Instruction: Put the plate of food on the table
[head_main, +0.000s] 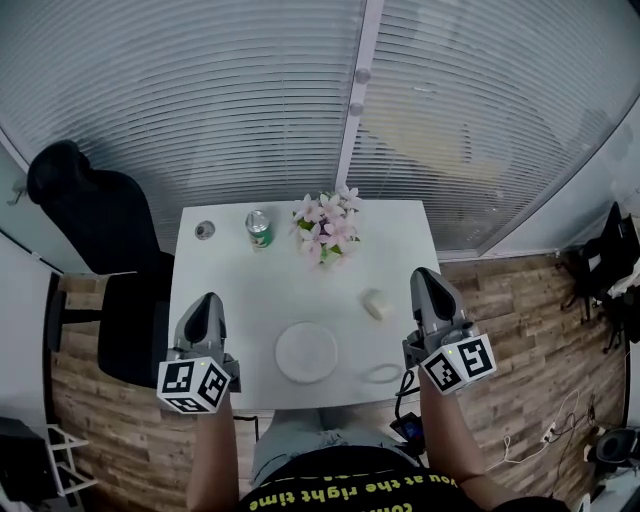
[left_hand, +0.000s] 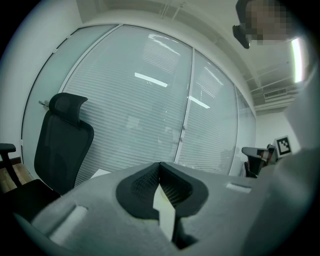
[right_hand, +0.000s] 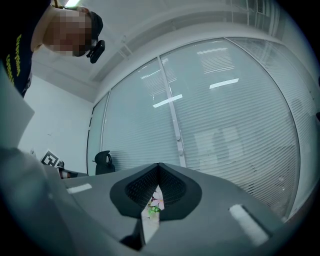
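A white round plate (head_main: 306, 351) lies on the white table (head_main: 240, 290) near its front edge, and its top looks bare. A pale bread-like piece (head_main: 375, 304) rests to the plate's right. My left gripper (head_main: 207, 298) (left_hand: 160, 165) hovers at the table's left edge, shut and holding nothing. My right gripper (head_main: 425, 274) (right_hand: 159, 166) hovers off the table's right edge, also shut and holding nothing. Both point toward the window, away from the plate. Through the slit of the right jaws I see pink flowers (right_hand: 154, 202).
At the table's far side stand a green can (head_main: 259, 228), a pot of pink flowers (head_main: 326, 227) and a small round metal thing (head_main: 205, 230). A clear ring-shaped item (head_main: 383, 374) lies at the front right. A black office chair (head_main: 95, 215) (left_hand: 62, 142) stands left; blinds cover the glass wall behind.
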